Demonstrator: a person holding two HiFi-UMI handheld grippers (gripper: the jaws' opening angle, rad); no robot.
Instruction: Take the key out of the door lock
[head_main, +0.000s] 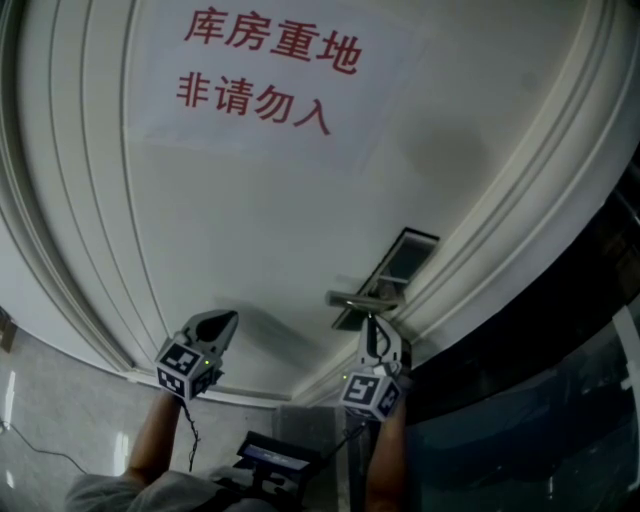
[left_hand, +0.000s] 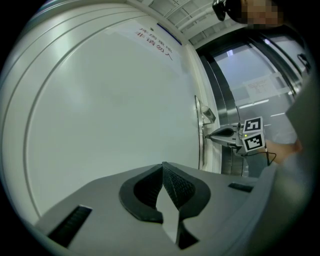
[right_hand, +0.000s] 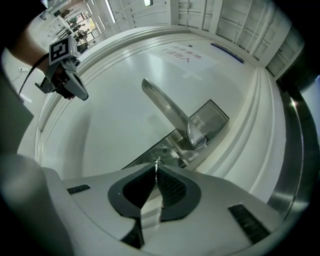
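Key (right_hand: 157, 162) shows as a thin metal edge at the lock plate (right_hand: 167, 147), just below the handle (right_hand: 167, 107). The right gripper (head_main: 372, 325) has its jaws clamped on the key at their very tips. In the head view this gripper sits at 5 o'clock on the door (head_main: 250, 220), pointing up at the plate's lower end. The left gripper (head_main: 224, 320) hovers at 7 o'clock, well apart from the handle, jaws together with nothing between them. A sign (head_main: 265, 70) with red characters is at 12 o'clock.
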